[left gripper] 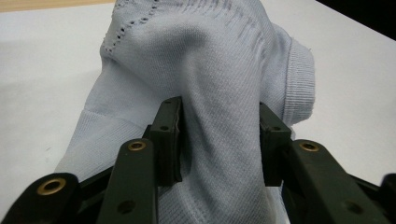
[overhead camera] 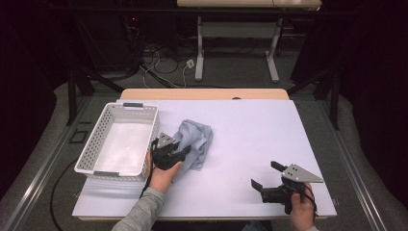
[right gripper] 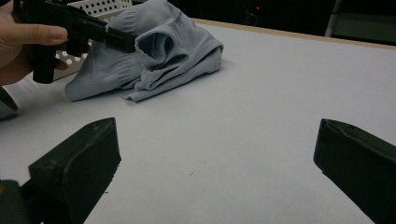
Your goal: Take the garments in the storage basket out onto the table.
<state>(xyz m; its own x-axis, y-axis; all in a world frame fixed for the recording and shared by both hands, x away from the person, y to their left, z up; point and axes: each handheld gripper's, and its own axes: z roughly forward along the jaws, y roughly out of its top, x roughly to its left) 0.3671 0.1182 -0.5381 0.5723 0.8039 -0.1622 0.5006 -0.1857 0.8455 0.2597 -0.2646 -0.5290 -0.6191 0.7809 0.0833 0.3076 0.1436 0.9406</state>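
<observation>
Near the table's (overhead camera: 250,144) front edge, toward its right corner: right gripper (overhead camera: 266,178), held in a hand, jaws spread wide, nothing between them, bare white surface ahead in the right gripper view. Well apart from the garment.

Farther in, left of the table's middle: left gripper (overhead camera: 185,151), gripped by a hand (overhead camera: 163,175) in a grey sleeve, pointed into the near edge of a pale grey-blue knit garment (overhead camera: 195,139). In the left gripper view (left gripper: 222,140), a raised fold of that garment (left gripper: 210,79) standing up right between the two black jaws, cloth touching the inner face of each pad, ribbed hem curving off to the right. Jaws part-way apart, not pressed together; whether the pads truly squeeze the fold or merely flank it, hard to tell, though the cloth fills the gap. Rest of the garment lying crumpled on the surface, bunched higher at its far side, seen in the right gripper view (right gripper: 149,56) as a heap with a hollow fold.

Just left of the garment, at the table's left edge: white perforated basket (overhead camera: 103,127), close beside the left gripper.
</observation>
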